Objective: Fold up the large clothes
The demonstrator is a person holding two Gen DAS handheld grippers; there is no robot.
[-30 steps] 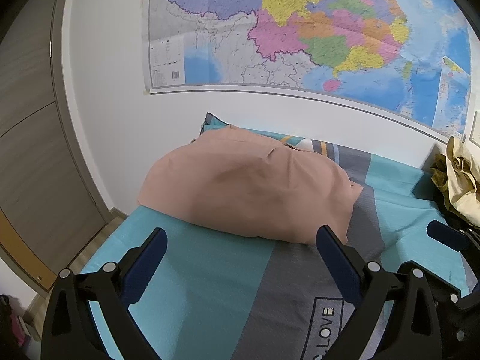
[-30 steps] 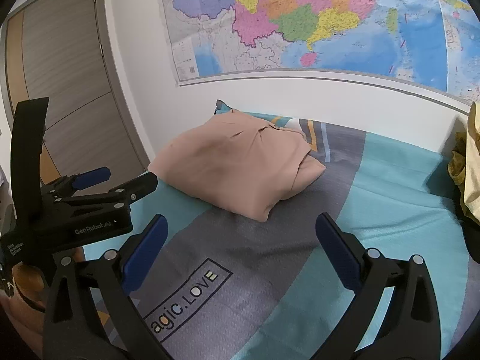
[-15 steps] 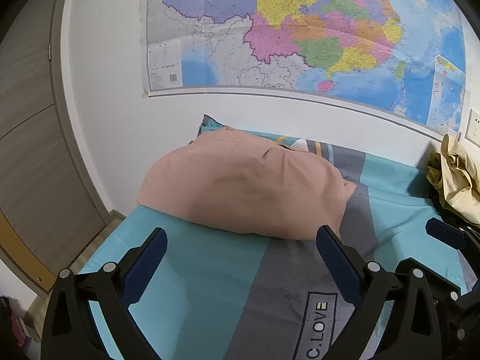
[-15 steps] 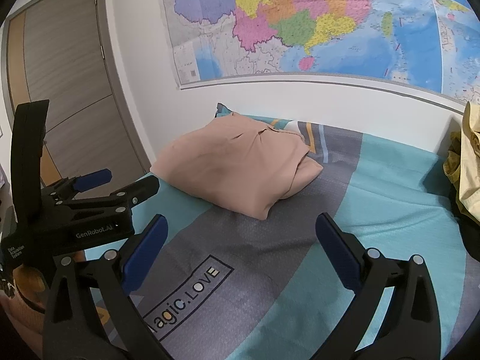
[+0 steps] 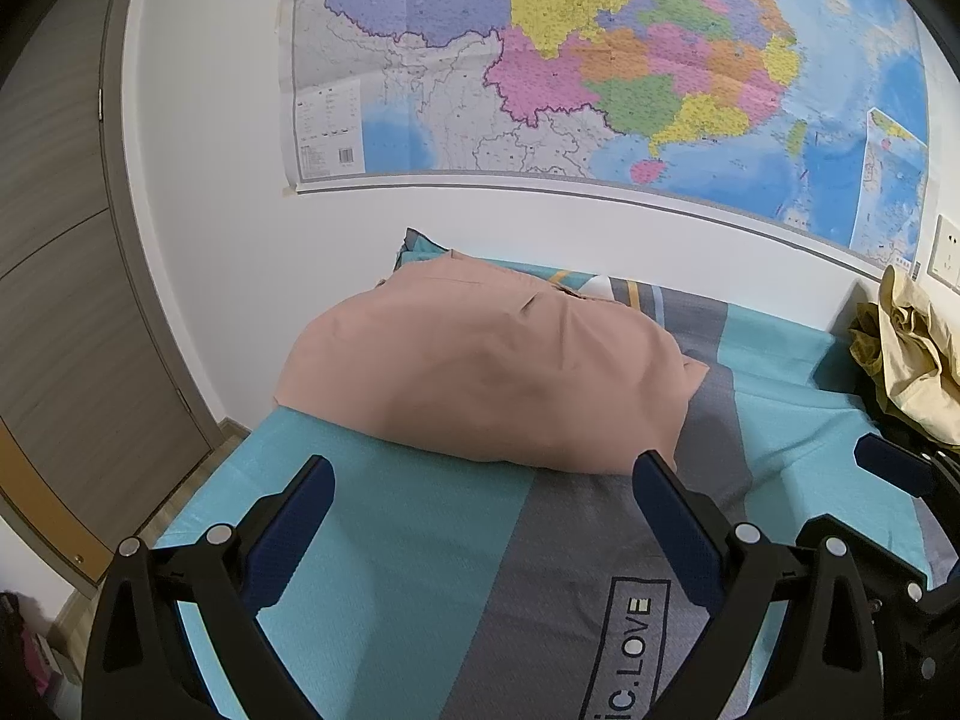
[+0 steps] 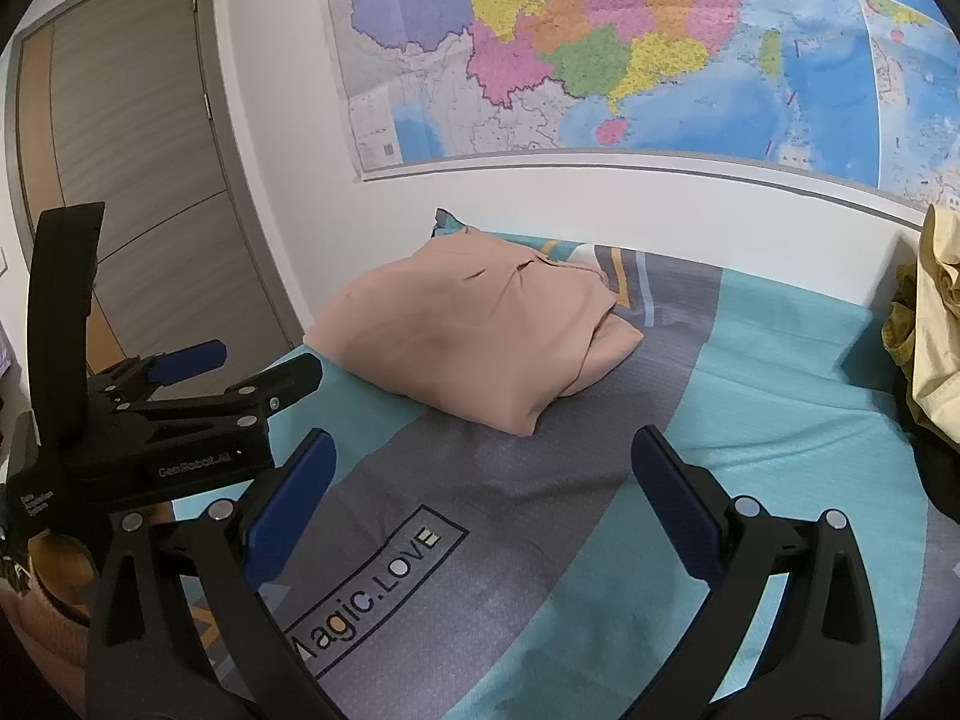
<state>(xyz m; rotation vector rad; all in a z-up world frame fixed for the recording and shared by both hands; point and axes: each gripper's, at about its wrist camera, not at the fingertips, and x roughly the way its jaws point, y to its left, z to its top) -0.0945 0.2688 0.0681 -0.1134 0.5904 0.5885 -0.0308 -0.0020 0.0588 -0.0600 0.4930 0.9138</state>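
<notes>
The pink garment lies as a compact folded bundle at the far left corner of the bed, against the white wall, with its loose layered edges showing on the right-hand side in the right wrist view. It reads as already folded, so the step in hand looks like either a last tidy of this bundle or a turn toward the next piece, the crumpled yellow-olive clothing heaped at the bed's right edge. The left claw hovers above the teal and grey bedspread just short of the bundle, its fingers spread wide with nothing between them; the right claw hovers likewise, spread and empty, further toward the middle of the bed. To do this well, leave the finished bundle undisturbed: any touch should press down flat on the top layer rather than pinch an edge, since a pinch would likely pull the folds open. For the yellow-olive heap, take one outer layer at two separated points and lift it clear onto the open bedspread before spreading it, keeping well apart from the pink bundle.
</notes>
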